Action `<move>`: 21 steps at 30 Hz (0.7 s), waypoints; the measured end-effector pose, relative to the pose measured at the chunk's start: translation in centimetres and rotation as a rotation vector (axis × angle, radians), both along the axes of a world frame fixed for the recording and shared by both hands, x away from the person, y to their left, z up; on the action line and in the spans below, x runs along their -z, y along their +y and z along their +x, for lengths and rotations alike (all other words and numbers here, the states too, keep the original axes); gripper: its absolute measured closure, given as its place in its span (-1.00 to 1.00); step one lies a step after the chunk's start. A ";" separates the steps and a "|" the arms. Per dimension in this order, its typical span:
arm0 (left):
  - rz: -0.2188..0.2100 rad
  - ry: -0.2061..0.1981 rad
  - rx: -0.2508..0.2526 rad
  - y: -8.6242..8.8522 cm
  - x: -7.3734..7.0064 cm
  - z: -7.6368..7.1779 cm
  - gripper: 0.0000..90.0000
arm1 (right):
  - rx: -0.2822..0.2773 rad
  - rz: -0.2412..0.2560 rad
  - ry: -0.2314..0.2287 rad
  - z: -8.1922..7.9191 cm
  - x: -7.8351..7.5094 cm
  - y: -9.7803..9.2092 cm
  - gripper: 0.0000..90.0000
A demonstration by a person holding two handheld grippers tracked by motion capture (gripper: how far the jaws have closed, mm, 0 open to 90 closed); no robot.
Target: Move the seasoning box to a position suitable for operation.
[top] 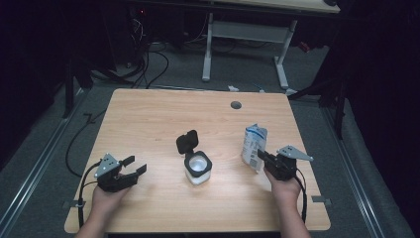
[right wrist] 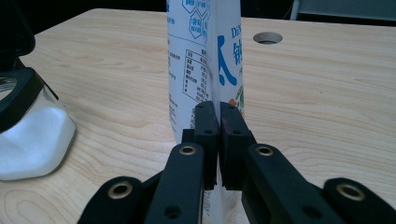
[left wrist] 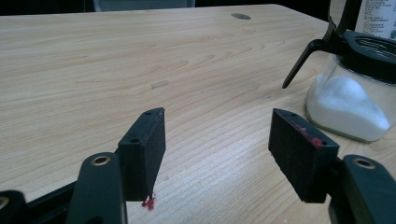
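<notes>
- My right gripper (top: 261,156) is clamped on the back seam of a white-and-blue pouch (top: 254,145). In the right gripper view the jaws sit pressed together with the thin edge of the pouch (right wrist: 205,60) pinched between them.
- The pouch stands upright on the right half of the wooden table (top: 148,119), with its base apparently on the surface, not lifted as far as I can tell.
- My left gripper (top: 132,166) is released, jaws spread wide and nothing between them. It hovers low over the front-left of the table, well apart from everything.
- A glass jar (top: 198,168) sits mid-table, between the two grippers. Its black flip lid (top: 187,141) is swung up and open. The left gripper view shows white granules (left wrist: 348,105) filling its lower part, sugar or salt, can't tell which.
- Progress, my read: early stage. Done: jar lid open, pouch gripped.
- Left: lift the pouch, carry it over to the jar mouth, tip and pour.
- Can't tell if the pouch top is already cut open.
- The left gripper is likely needed to steady the jar or support the pouch.
</notes>
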State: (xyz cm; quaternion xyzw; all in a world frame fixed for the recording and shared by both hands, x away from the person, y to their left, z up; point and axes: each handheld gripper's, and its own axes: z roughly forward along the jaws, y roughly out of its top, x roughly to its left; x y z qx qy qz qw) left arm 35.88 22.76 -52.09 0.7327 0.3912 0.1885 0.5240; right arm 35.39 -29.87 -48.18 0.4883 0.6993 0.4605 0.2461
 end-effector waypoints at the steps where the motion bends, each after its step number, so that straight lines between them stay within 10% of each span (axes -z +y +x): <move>1: 0.000 0.000 0.000 0.0 0.0 0.0 -0.18 | -0.002 -0.003 0.001 0.0 0.0 0.0 0.93; 21: 0.004 0.009 0.006 -0.1 0.1 0.1 -0.18 | 0.015 -0.025 0.019 -0.8 0.7 -0.2 0.53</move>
